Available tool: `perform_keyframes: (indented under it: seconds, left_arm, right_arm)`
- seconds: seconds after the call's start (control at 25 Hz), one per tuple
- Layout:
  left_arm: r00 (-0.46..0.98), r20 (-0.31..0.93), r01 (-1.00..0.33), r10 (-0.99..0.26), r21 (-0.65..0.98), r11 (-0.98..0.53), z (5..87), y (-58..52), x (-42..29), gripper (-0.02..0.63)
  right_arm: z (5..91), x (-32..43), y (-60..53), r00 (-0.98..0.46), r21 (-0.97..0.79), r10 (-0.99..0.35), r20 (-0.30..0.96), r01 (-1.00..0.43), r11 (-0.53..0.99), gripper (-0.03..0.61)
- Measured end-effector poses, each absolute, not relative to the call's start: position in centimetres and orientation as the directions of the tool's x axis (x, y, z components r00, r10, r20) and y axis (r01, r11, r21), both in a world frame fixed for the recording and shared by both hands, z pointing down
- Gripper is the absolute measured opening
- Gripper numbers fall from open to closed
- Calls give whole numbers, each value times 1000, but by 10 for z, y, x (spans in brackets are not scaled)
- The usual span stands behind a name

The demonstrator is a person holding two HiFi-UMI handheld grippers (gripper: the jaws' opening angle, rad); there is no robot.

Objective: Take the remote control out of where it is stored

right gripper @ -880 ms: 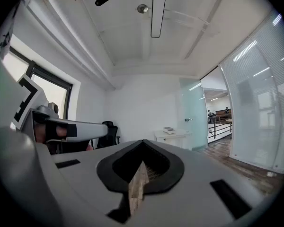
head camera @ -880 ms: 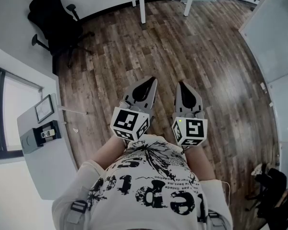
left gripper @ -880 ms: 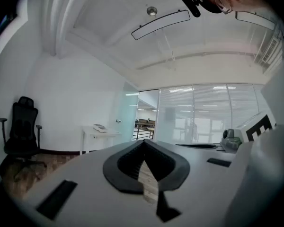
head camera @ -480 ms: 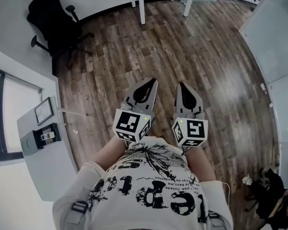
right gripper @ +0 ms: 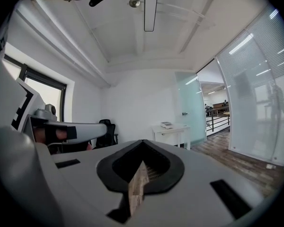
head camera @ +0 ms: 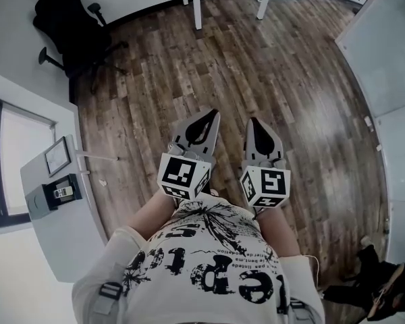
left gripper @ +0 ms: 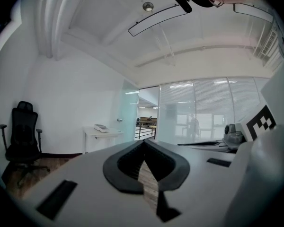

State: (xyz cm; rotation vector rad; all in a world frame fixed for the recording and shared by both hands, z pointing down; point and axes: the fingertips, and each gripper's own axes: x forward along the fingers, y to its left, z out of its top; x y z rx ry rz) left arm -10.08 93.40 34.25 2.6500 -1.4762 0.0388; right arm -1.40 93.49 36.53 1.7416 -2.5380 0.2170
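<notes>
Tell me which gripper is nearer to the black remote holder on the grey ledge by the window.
Left. In the head view the left gripper sits right of the black remote holder, well apart; the right gripper is even farther right.

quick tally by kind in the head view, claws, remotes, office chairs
claws: 2 (left claw, right claw)
remote control: 1
office chair: 1
total: 4
dark heap bottom right unclear, not counted
</notes>
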Motion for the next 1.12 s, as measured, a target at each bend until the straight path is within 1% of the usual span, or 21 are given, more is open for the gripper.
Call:
perform_keyframes:
  seconds: [0.2, 0.44, 0.72, 0.88, 1.12]
  left_arm:
    - [518, 83, -855, -852, 80, -512, 345, 903, -113, 6]
    - [537, 82, -841, -839, 129, -526, 347, 849, -125, 6]
    - [590, 36, -805, -807, 108, -584, 330, 770, -134, 6]
    - [632, 47, -773, -774, 109, -625, 325, 723, -142, 6]
    - [638, 55, -769, -768, 100, -631, 318, 657, -171, 6]
  right_arm:
    - [373, -21, 909, -352, -110, -926, 137, -935, 339, -3]
    - [376, -32, 864, -320, -101, -936, 148, -946, 308, -3]
    - [361, -44, 786, -291, -68, -947, 136, -956, 284, -3]
    - [354, -55, 737, -263, -61, -955, 136, -965, 257, -3]
    - [350, -81, 667, -259, -84, -957, 130, -965, 250, -2]
